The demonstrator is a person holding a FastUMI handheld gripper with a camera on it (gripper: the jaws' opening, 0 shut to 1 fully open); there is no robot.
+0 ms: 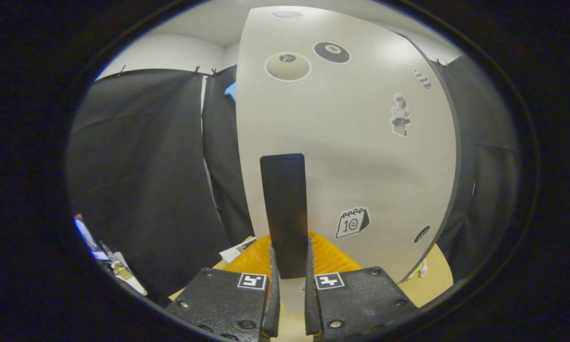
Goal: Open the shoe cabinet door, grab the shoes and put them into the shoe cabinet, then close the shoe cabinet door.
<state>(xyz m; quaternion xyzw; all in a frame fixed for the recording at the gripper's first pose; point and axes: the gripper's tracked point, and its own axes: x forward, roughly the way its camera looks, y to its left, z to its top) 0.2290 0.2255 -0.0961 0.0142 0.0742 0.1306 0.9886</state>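
Observation:
The white shoe cabinet door (356, 142), dotted with stickers, stands right in front of me. A long black handle (285, 209) runs up its face. My gripper (288, 263) is shut on the lower end of that handle, one finger on each side of it. I cannot tell from here whether the door is ajar; its left edge stands out against the black cloth. No shoes are seen from this angle.
Black cloth (142, 180) hangs to the left and right of the cabinet. A wooden tabletop (436, 280) lies below, with some papers (237, 251) and small items (118, 270) at the lower left.

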